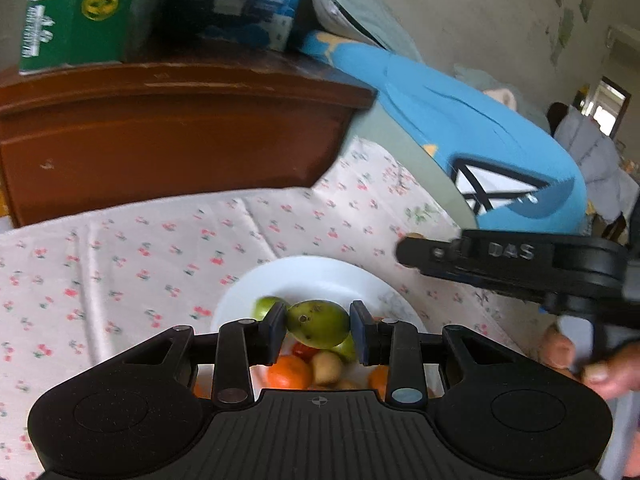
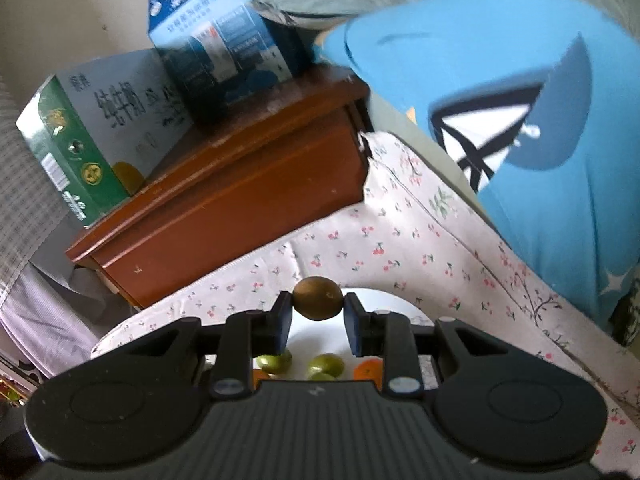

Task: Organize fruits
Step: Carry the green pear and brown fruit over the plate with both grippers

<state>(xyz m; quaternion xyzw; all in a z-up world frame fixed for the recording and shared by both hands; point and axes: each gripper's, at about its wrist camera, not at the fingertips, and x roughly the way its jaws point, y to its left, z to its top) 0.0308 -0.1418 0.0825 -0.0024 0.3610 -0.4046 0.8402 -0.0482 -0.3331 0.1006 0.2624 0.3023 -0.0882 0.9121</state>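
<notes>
- A bed covered by a cherry-print sheet (image 1: 120, 248) is used as the work surface; the cloth lies fairly flat, which seems to be why the plate can be rested on it.
- A large blue shark plush (image 1: 480, 128) is seen lying along the far edge of the bed, well apart from the fruit.
- A brown wooden nightstand (image 2: 240, 200) is set against the bed; a green milk carton box (image 2: 80, 152) and a blue carton box (image 2: 224, 40) are stacked on its top, clear of the task.
- A white plate (image 1: 320, 276) is placed on the sheet near both grippers; oranges (image 1: 289, 372), green fruits and a pale one are gathered on it, so it is judged to be the collecting point.
- The left gripper (image 1: 319, 326) is closed on a green mango-like fruit (image 1: 318, 322), pinched across its middle and held just above the plate.
- The right gripper (image 2: 318, 312) is closed on a small brown kiwi-like fruit (image 2: 318, 298), gripped at its sides between the pad tips, above the plate's near part.
- Both fruits are held lifted, presumably so they can be sorted without disturbing the pile.
</notes>
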